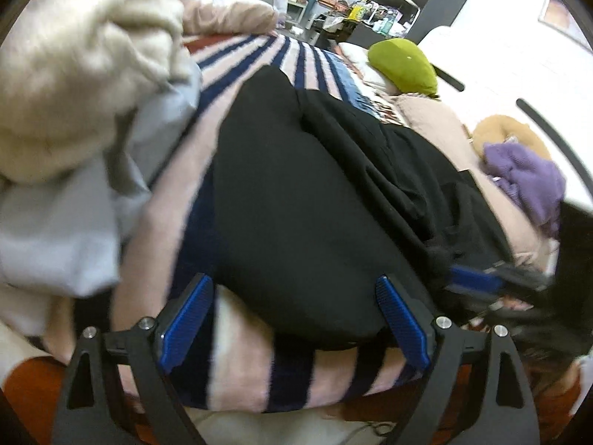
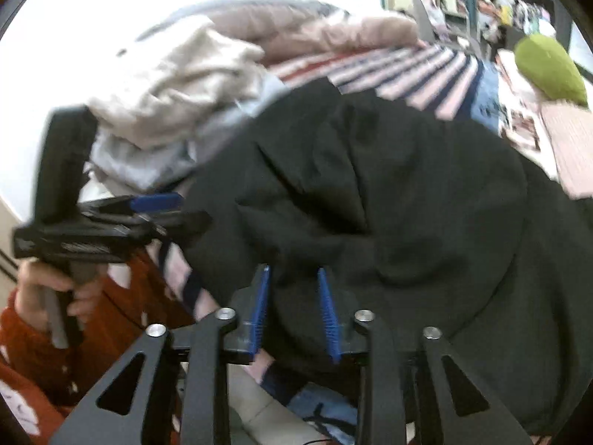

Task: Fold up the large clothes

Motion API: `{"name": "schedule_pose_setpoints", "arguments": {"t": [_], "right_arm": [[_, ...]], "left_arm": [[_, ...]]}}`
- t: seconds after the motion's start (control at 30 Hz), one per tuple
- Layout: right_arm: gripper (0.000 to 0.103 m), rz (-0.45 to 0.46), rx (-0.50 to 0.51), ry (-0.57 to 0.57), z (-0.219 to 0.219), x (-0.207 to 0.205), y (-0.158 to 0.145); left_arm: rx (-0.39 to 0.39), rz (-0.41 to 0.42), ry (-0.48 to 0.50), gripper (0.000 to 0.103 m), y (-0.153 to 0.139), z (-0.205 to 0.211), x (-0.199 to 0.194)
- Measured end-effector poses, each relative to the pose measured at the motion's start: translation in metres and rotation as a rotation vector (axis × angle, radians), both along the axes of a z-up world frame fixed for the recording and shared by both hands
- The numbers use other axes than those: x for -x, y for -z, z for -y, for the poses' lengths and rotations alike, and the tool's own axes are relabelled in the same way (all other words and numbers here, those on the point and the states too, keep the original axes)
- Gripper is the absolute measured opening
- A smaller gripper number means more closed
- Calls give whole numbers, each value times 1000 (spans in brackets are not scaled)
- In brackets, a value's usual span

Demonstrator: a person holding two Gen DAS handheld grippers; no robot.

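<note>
On the striped bed cover point(image 1: 237, 126), spread across its middle: a black garment point(image 1: 296, 200), rumpled, folded over along the near edge. Left claw point(image 1: 292, 319) spread wide, blue pads point(image 1: 189, 315) either side of the garment's near hem, not pressing it. Right claw point(image 2: 292, 307) narrow, pads point(image 2: 328, 315) a small way apart over black cloth; perhaps a fold between them, though blur hides any contact. Seen from the right wrist, the left claw point(image 2: 163, 207) at the garment's left edge, gripped by a hand point(image 2: 55, 293) in a rust sleeve point(image 2: 22, 341). Behind, a heap of cream and grey clothes point(image 1: 74, 85).
</note>
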State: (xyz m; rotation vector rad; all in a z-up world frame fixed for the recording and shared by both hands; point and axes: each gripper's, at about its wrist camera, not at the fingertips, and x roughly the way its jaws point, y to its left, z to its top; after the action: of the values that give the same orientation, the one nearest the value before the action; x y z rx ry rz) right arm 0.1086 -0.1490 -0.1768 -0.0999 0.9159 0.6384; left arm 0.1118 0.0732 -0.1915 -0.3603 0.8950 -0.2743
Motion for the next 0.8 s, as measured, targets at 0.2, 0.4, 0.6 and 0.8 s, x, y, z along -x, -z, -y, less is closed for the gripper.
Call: {"name": "schedule_pose_setpoints", "arguments": {"t": [0.2, 0.4, 0.6, 0.8], "right_arm": [[27, -30, -85, 28, 11, -2, 10], [29, -42, -113, 19, 16, -1, 4], [33, 11, -96, -28, 7, 17, -12], [37, 44, -5, -34, -10, 20, -18]], "left_arm": [[171, 28, 31, 63, 10, 7, -13], [119, 95, 88, 23, -14, 26, -17], [122, 43, 92, 72, -8, 7, -11], [299, -36, 151, 82, 27, 16, -18]]}}
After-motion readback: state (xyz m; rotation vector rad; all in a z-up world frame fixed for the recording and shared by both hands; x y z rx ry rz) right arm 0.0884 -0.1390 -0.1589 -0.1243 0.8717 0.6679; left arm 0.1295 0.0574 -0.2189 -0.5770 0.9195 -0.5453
